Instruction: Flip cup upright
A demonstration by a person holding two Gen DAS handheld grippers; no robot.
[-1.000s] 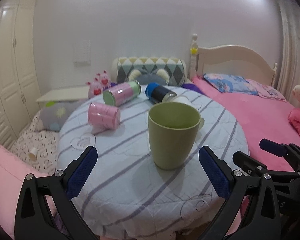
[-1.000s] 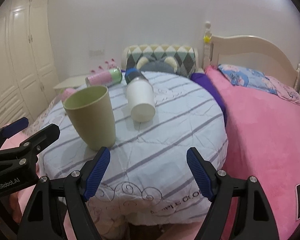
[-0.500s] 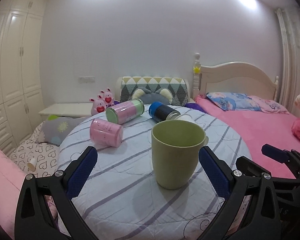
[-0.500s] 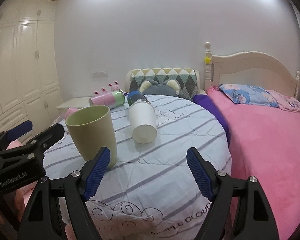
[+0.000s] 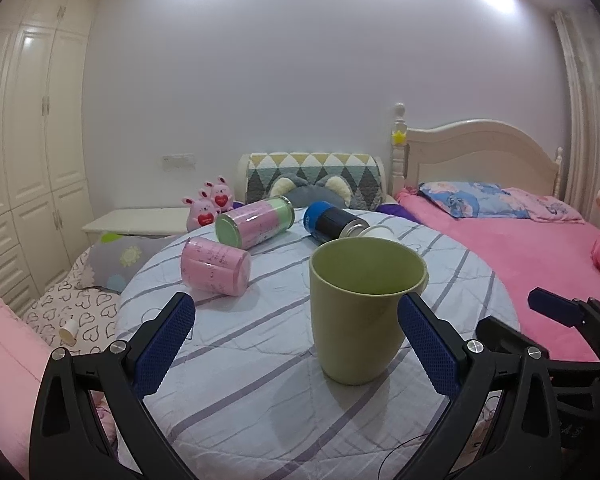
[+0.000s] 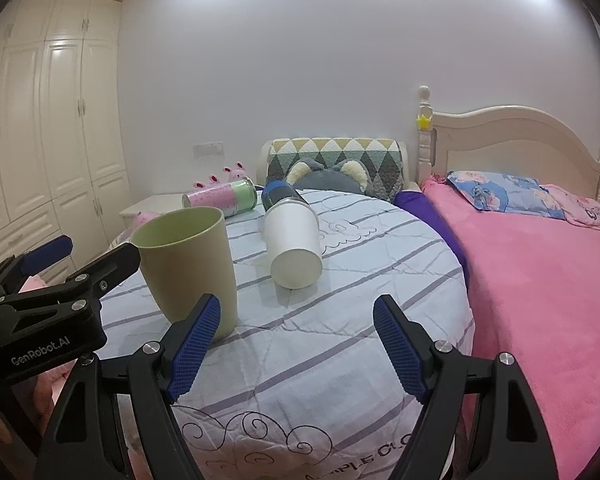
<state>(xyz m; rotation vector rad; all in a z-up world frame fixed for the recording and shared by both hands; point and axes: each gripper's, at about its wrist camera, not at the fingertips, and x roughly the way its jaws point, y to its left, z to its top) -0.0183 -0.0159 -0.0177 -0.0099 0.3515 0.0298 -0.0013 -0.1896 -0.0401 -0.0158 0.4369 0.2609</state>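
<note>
A green cup (image 5: 360,312) stands upright on the round table with the striped cloth (image 5: 260,380); it also shows in the right wrist view (image 6: 188,268). My left gripper (image 5: 296,348) is open and empty, with the cup between its fingers but apart from them. My right gripper (image 6: 296,344) is open and empty, to the right of the cup. A white cup (image 6: 294,242) lies on its side behind. A pink cup (image 5: 216,266) also lies on its side.
A pink-and-green can (image 5: 256,220) and a blue-capped bottle (image 5: 332,222) lie at the table's far side. A pink bed (image 6: 540,272) borders the table on the right. Pillows and plush toys (image 5: 212,204) sit behind, wardrobes (image 6: 40,140) on the left.
Both grippers have tilted upward and drawn back slightly, so more wall and ceiling show. The green cup stays upright in place. Both grippers stay open.
</note>
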